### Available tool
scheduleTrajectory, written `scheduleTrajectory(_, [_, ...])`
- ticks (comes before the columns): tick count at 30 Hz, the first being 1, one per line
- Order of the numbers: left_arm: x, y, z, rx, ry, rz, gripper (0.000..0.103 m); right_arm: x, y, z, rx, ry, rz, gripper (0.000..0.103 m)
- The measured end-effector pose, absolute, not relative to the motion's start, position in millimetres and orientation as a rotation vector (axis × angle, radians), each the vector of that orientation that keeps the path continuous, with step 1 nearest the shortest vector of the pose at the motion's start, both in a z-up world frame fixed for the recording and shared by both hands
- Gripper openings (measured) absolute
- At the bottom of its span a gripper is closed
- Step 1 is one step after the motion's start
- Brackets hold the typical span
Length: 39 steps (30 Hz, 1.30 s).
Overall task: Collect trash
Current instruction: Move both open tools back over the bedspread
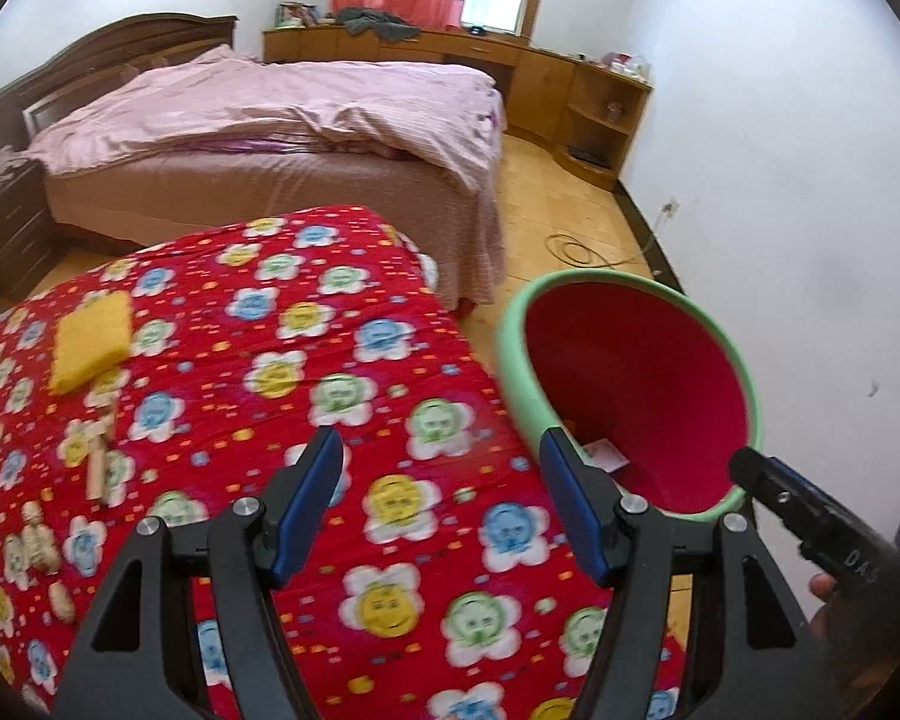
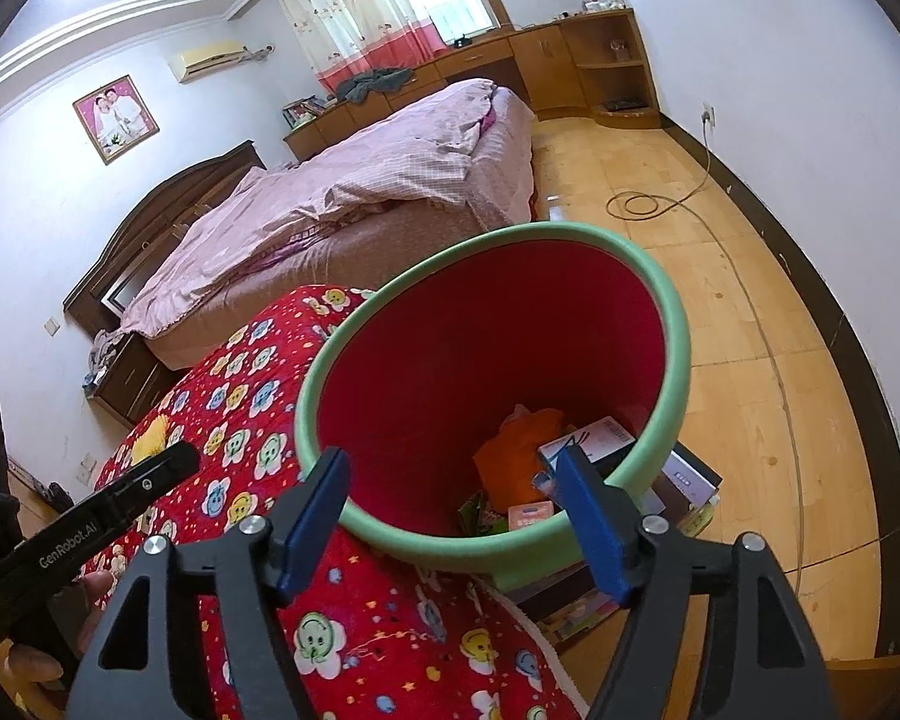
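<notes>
My left gripper [image 1: 441, 444] is open and empty above a red flowered quilt [image 1: 330, 360]. On the quilt's left part lie a yellow spongy piece [image 1: 93, 348], a pale stick-like scrap [image 1: 99, 468] and what look like peanut shells [image 1: 39, 540]. A bin with a green rim [image 1: 513, 360] and a red inside stands right of the quilt. My right gripper [image 2: 453, 462] is open and empty over the bin's near rim [image 2: 426, 546]. Inside the bin lie an orange bag [image 2: 516, 450], a barcoded box [image 2: 600, 435] and a pink packet [image 2: 531, 516].
A bed with a pink cover [image 1: 270, 114] fills the room behind the quilt. Wooden cabinets [image 1: 576, 96] line the far wall. A cable coil [image 2: 639, 204] lies on the wooden floor. Books or boxes [image 2: 687, 480] are stacked under the bin. A nightstand [image 1: 12, 222] is at the left.
</notes>
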<state>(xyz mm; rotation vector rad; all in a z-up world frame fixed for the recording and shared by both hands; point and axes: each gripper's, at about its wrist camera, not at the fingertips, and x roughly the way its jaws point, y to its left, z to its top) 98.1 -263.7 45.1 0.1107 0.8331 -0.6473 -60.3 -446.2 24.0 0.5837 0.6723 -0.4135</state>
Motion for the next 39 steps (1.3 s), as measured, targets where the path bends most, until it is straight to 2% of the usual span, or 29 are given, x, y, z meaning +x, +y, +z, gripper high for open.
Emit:
scheduleTrajectory(3, [102.2, -251.7, 44.5, 0.102, 0.835, -0.622, 0.068, -58.7, -441.8, 25.8, 0.582, 0.669, -0.41, 0.082])
scheduleTrajectory(13, [120.6, -210.2, 41.4, 0.08, 0.832, -0.523, 0.068, -49.1, -425.0, 25.1, 0.578, 0.683, -0.389, 0.086])
scheduleTrajectory(16, [130.6, -193.5, 36.7, 0.069, 0.842, -0.482, 0.068, -44.6, -420.9, 22.6, 0.576, 0.688, -0.378, 0.093])
scheduleTrajectory(20, [143.0, -171.2, 29.8, 0.048, 0.857, -0.428, 0.068, -36.1, -412.9, 21.3, 0.569, 0.693, -0.363, 0.095])
scheduleTrajectory(23, [152.1, -155.9, 24.2, 0.036, 0.868, -0.386, 0.068, -29.5, -407.3, 21.1, 0.561, 0.691, -0.353, 0.103])
scheduleTrajectory(32, [180.0, -132.1, 0.4, 0.047, 0.916, -0.292, 0.068, -7.5, -388.9, 19.3, 0.508, 0.686, -0.334, 0.103])
scheduleTrajectory(33, [182.7, -131.5, -2.6, 0.051, 0.92, -0.288, 0.067, -5.2, -387.4, 18.5, 0.5, 0.691, -0.334, 0.103])
scheduleTrajectory(39, [201.6, -132.2, -15.4, 0.074, 0.943, -0.275, 0.047, 2.9, -380.0, 14.6, 0.47, 0.697, -0.327, 0.103])
